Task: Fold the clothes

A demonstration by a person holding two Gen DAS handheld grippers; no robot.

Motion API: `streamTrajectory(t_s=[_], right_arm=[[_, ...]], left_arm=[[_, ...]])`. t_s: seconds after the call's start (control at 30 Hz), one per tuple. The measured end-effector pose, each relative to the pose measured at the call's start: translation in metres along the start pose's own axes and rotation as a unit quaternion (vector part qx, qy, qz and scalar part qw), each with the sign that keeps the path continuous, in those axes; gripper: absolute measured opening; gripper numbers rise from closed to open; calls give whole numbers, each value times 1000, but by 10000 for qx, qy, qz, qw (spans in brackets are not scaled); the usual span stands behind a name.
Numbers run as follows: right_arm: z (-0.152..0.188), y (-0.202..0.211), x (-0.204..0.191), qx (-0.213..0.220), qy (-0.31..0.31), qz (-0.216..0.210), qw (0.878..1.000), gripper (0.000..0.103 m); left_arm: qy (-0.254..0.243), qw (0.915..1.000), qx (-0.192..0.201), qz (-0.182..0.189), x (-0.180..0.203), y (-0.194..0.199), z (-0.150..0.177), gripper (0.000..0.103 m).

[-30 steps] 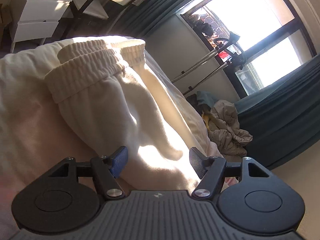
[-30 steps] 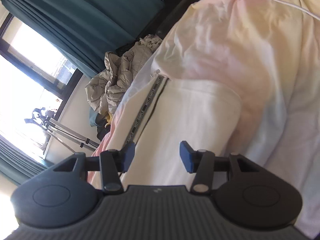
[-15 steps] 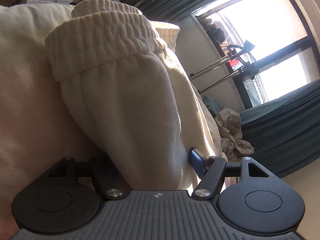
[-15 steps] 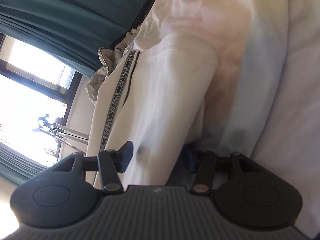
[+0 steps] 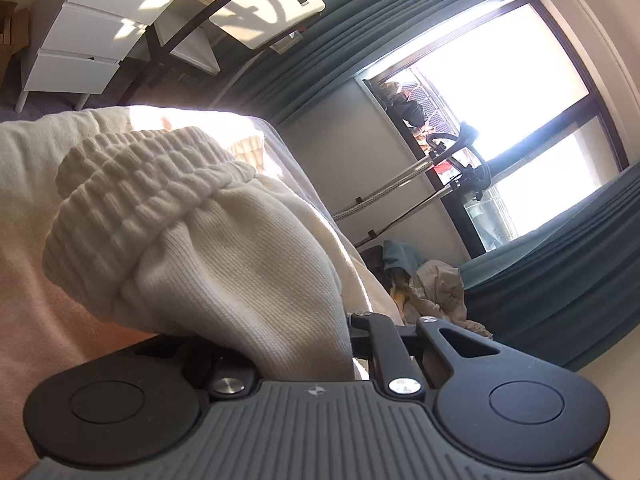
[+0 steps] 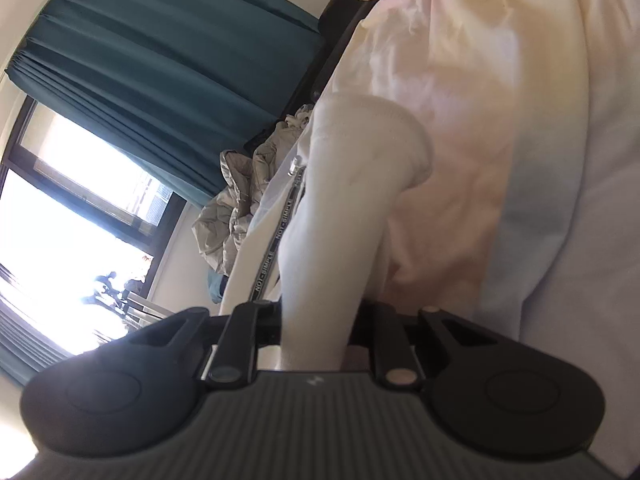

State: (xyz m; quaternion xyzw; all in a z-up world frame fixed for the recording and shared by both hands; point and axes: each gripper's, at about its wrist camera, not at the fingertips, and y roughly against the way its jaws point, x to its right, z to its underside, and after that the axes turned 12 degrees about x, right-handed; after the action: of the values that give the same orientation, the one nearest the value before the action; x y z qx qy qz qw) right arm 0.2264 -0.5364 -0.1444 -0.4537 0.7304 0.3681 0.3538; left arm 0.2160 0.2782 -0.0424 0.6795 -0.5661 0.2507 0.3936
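Both claws are closing on the cream sweatpants [image 5: 248, 272]: the left claw [image 5: 280, 360] below the ribbed cuff [image 5: 132, 196], the right claw [image 6: 312, 340] on a bunched fold. Only one layer may be caught, so cloth could slip. The thick, soft pants lie on the pink bedding [image 6: 480, 120].

Only one bit of lettering could be read: "NOT·SIMPLE", printed in white again and again along a dark tape [image 6: 276, 246] down the side of the cream trousers [image 6: 344, 208], running from seven o'clock up toward one. Its upper repeats were, I think, too blurred to spell out.
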Motion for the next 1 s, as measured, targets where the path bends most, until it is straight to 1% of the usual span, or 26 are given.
streamTrajectory(t_s=[0.1,0.2,0.3,0.4,0.47,0.53,0.67,0.7,0.73,0.77,0.8,0.83,0.87,1.0], right_arm=[[-11,26,-4,21,-103,7,9999,17],[-23,54,-10,-21,-14,44,10000,17],[-32,79,-14,-231,93,123,9996,17],[-34,99,-13,-416,99,297,9986,17],[-33,107,-6,-541,58,472,9974,17],[-30,110,6,-687,-55,681,9953,17],[-27,113,27,-857,-347,831,9922,18],[-26,113,30,-874,-347,852,9919,18],[-25,113,34,-892,-347,874,9916,18],[-24,113,37,-899,-371,881,9913,18],[-23,113,40,-901,-375,872,9914,18],[-22,112,43,-906,-349,876,9914,18],[-21,112,44,-917,-340,880,9913,18],[-20,109,49,-936,-336,798,9918,19]], left_arm=[[14,9999,-92,-61,6,28,-11,15],[-6,9996,-231,-155,6,55,-24,15],[-71,9984,-450,-331,-2,80,-35,15],[-274,9968,-596,-456,-12,98,-36,15],[-358,9950,-750,-547,-24,102,-31,16],[-416,9946,-783,-531,-33,103,-24,16],[-479,9947,-727,-548,-40,106,-16,18],[-480,9946,-695,-603,-40,108,-15,21],[-501,9943,-668,-662,-38,111,-15,28],[-579,9935,-651,-734,-35,114,-14,39],[-669,9925,-636,-798,-32,118,-13,47],[-794,9913,-630,-843,-28,121,-13,63],[-928,9898,-622,-885,-24,126,-12,72],[-1654,9800,-527,-974,-4,157,-6,81]])
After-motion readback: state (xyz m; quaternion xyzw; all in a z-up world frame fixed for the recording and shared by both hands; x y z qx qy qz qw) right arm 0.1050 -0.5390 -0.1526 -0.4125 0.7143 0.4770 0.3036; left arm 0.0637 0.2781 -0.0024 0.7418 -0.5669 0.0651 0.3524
